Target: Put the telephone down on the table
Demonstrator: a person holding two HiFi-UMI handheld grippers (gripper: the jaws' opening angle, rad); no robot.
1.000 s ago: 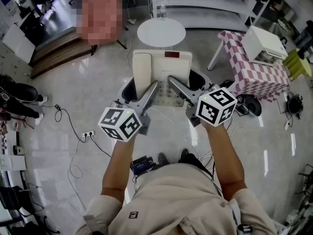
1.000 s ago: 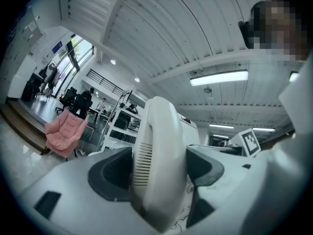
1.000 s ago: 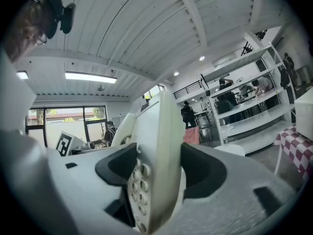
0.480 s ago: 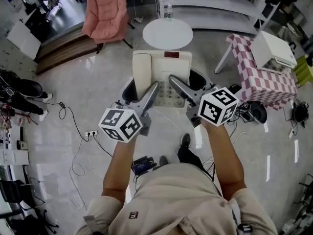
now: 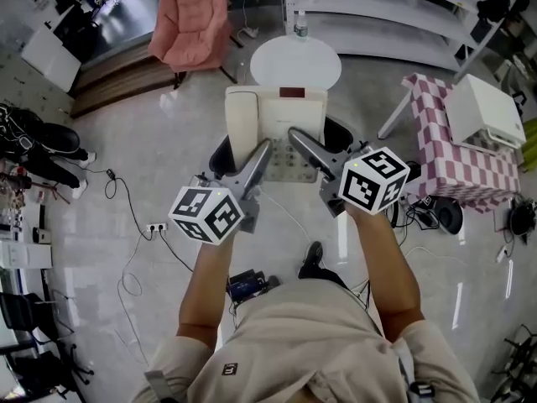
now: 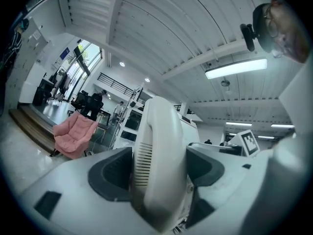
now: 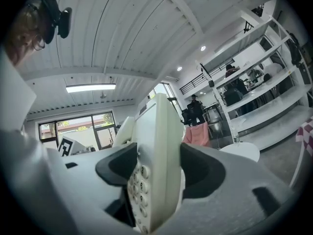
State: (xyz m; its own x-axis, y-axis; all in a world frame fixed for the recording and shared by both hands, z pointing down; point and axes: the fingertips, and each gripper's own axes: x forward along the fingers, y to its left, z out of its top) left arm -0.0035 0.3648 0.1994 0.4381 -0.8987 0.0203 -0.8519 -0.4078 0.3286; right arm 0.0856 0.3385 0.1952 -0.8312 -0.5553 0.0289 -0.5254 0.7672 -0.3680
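Tongs on both sides are clamped on the telephone [image 5: 281, 128]. The left tongs [image 5: 265, 148] are closed to a narrow gap. In the left gripper view the cream handset [image 6: 157, 160] is pinched between the two dark pads, its slotted grille towards the left pad. The right tongs [image 5: 295, 137] are drawn in just as far. In the right gripper view the edge of the body, with its rows of round keys [image 7: 139, 190], fills the gap between the jaws. Both grip the end of the telephone nearest the person, the left on the handset side and the right on the keypad side.

The telephone is up in the air in front of the person, above the pale floor [image 5: 126, 166], carried only by the two tongs. It lies roughly flat, face up. Its long axis runs straight away from the person. The far end, with a small dark red window [image 5: 292, 93], points at the round white bench [image 5: 315, 57] and overlaps its near rim in the head view. The handset lies along the left side, parallel to that axis. A bottle [image 5: 300, 23] stands at the far edge of the bench, and a pink armchair [image 5: 191, 23] sits to its left.
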